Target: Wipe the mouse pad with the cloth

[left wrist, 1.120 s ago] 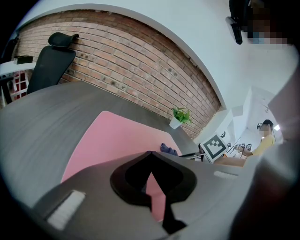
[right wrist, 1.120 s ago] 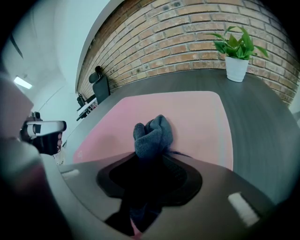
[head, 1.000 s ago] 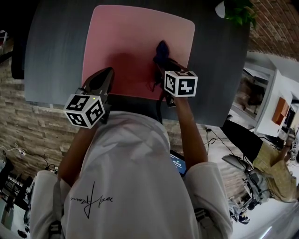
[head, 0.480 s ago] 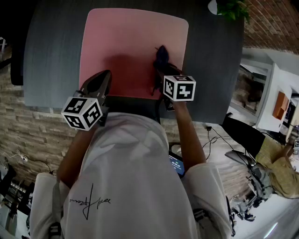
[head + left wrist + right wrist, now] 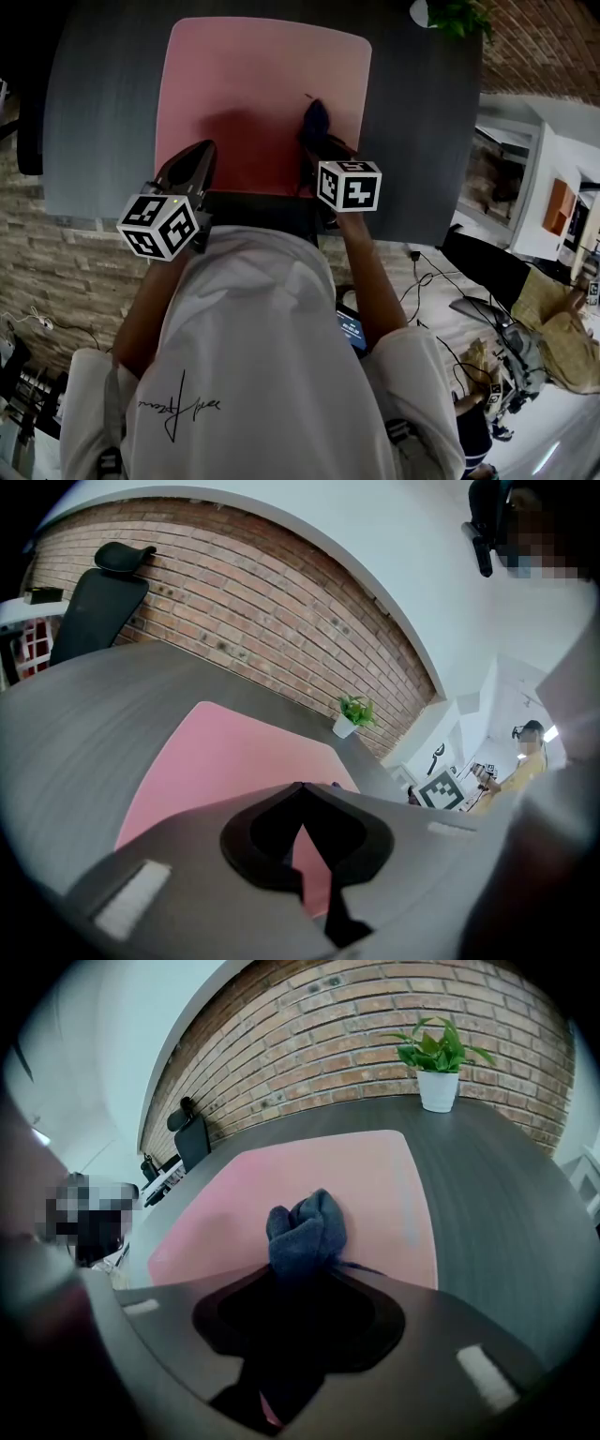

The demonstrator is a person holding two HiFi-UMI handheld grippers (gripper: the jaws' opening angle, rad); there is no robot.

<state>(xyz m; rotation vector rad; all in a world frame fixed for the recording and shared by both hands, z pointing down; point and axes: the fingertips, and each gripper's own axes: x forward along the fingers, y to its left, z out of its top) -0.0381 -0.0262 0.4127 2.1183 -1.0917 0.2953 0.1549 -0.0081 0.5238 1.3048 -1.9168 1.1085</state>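
On the dark tabletop [image 5: 422, 141] lies the pink mouse pad [image 5: 253, 84], with the right tool [image 5: 317, 139] clamped on a bunched dark-blue cloth [image 5: 305, 1227] that rests on the pad's right half. The left tool [image 5: 200, 152], its jaws closed on nothing, is at the pad's near left edge.

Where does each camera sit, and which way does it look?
Head view: on the person's head, looking steeply down at pad, both arms, shirt.
Left gripper view: on the left claw, along its shut jaws, over the pad.
Right gripper view: on the right claw, along jaws gripping the cloth.
Both gripper views share pad and plant.
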